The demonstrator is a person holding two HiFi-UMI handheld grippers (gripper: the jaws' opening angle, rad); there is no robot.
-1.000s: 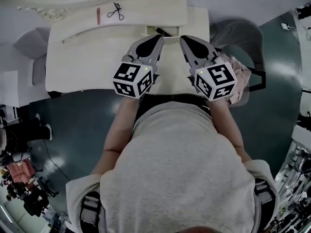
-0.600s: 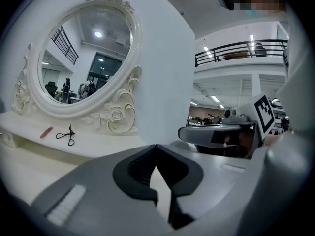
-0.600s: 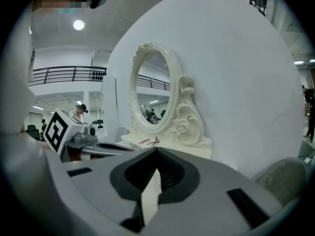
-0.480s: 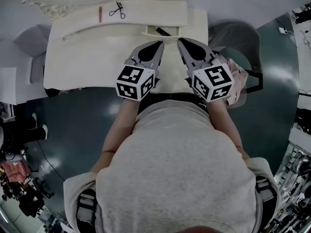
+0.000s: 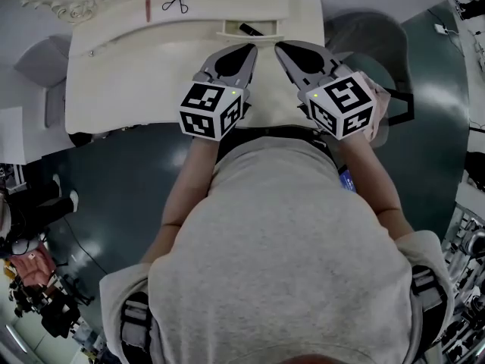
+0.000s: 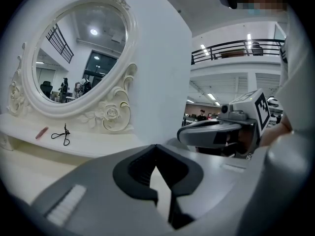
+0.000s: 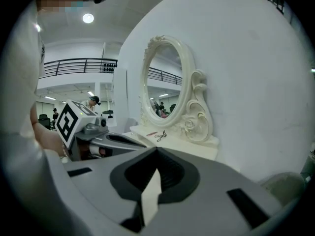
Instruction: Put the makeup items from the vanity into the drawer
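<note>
Head view shows the left gripper [image 5: 251,49] and right gripper [image 5: 278,46] both closed tight and empty. Just below the mirror [image 6: 78,48] lie the eyelash curler [image 5: 176,0] and pink stick [image 5: 148,7], probably light, stiff, slippery; best pinched across the curler's handles and the stick's middle

Fingers [image 6: 98,195] of left gripper [image 6: 157,147] together — eyelash curler [image 6: 61,135] and pink stick [image 6: 42,132] beneath mirror [image 6: 81,53]

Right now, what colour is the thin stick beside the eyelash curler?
The stick is reddish-pink; clearest in head view.
</note>
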